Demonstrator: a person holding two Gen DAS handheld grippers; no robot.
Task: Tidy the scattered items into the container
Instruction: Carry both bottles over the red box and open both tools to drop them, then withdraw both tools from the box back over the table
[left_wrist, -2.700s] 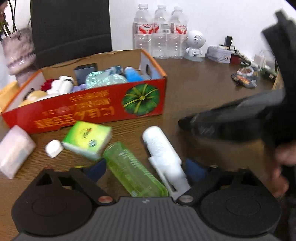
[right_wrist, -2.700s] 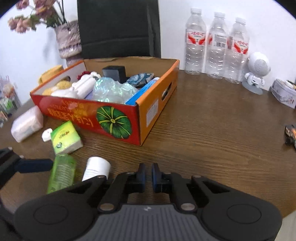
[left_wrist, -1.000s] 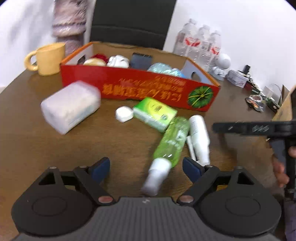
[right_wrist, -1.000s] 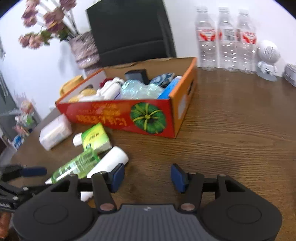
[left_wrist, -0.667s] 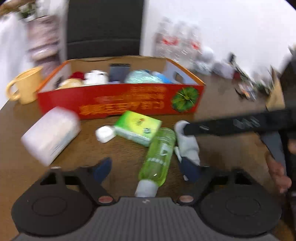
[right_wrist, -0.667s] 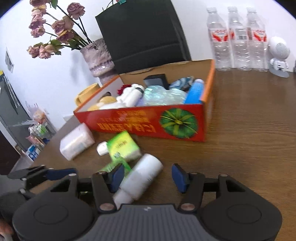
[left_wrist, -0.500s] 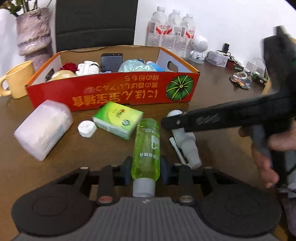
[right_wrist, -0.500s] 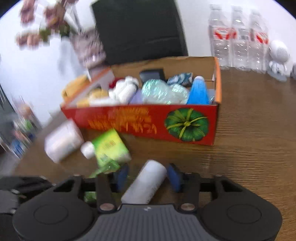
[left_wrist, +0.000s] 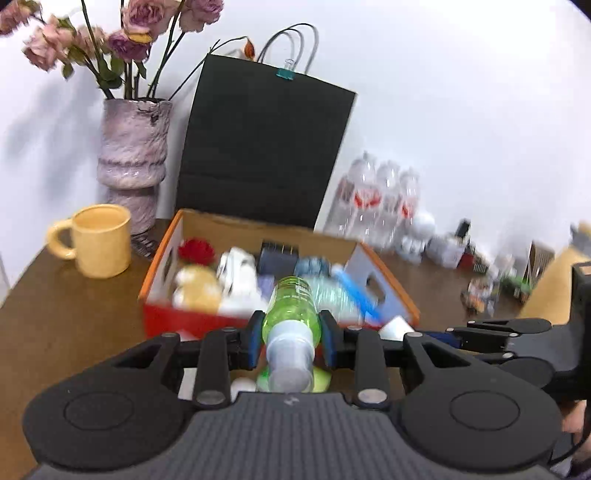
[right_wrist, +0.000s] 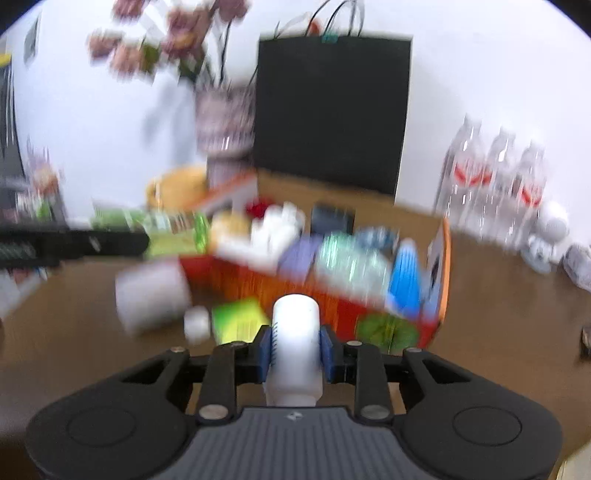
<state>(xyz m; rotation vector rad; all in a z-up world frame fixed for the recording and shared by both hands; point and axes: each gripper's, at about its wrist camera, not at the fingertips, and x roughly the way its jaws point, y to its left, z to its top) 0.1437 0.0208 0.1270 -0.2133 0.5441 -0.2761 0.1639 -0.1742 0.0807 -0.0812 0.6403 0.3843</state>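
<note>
Green bottle (left_wrist: 291, 308) sits clamped in the left hand-held gripper (left_wrist: 291, 341), raised before the cardboard box (left_wrist: 391, 280); the right hand-held gripper (right_wrist: 295, 349) pinches one white bottle (right_wrist: 295, 332) likewise. Both are smooth cylinders held near one end, so either could probably pivot or slip short of the box's crowded inside. Left on the tabletop (right_wrist: 74, 332): one green packet (right_wrist: 240, 319), one white cap (right_wrist: 197, 321), one pale pack (right_wrist: 151, 293).
</note>
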